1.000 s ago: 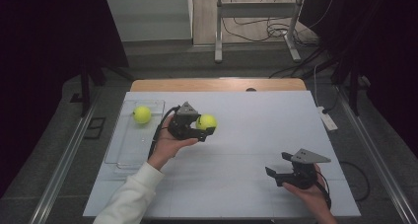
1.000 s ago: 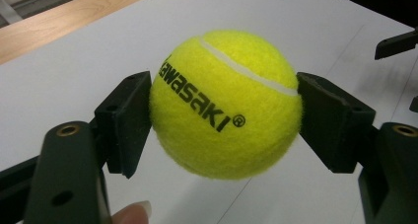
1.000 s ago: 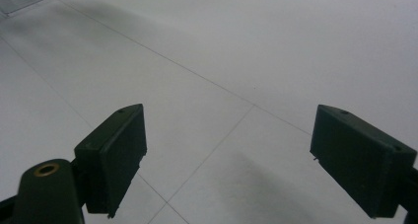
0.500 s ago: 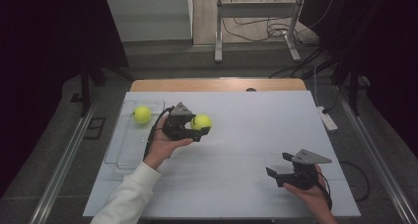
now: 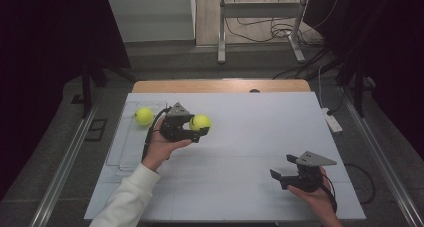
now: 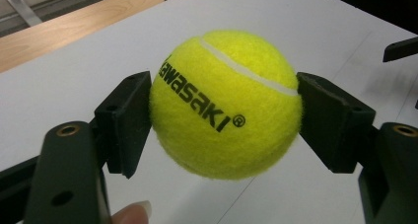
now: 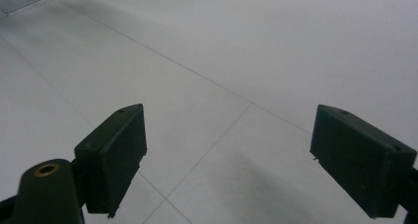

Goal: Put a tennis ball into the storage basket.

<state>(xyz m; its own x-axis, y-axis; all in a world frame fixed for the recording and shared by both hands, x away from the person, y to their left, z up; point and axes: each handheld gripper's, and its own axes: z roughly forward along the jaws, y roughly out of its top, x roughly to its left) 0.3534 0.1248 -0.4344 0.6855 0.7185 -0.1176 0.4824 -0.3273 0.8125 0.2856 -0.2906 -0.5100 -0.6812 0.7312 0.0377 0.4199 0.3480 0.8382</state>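
Observation:
A yellow tennis ball [image 5: 201, 120] printed "Kawasaki" [image 6: 226, 103] sits between the black pads [image 6: 129, 115] of my left gripper [image 5: 199, 124], which is shut on it and holds it just above the white mat, left of the middle. A second yellow tennis ball [image 5: 144, 116] lies in a clear tray [image 5: 120, 152] at the left. My right gripper [image 5: 284, 167] hovers low over the mat near the front right corner, its jaws [image 7: 236, 155] wide open with nothing between them.
The white mat [image 5: 250, 137] covers a wooden table whose back edge [image 5: 215, 85] shows bare. A white power strip [image 5: 332, 121] lies off the mat's right side. Metal stand legs [image 5: 220, 42] and cables are on the floor behind the table.
My left gripper has drifted a little to the left with the ball, toward the tray. The right gripper has stayed put.

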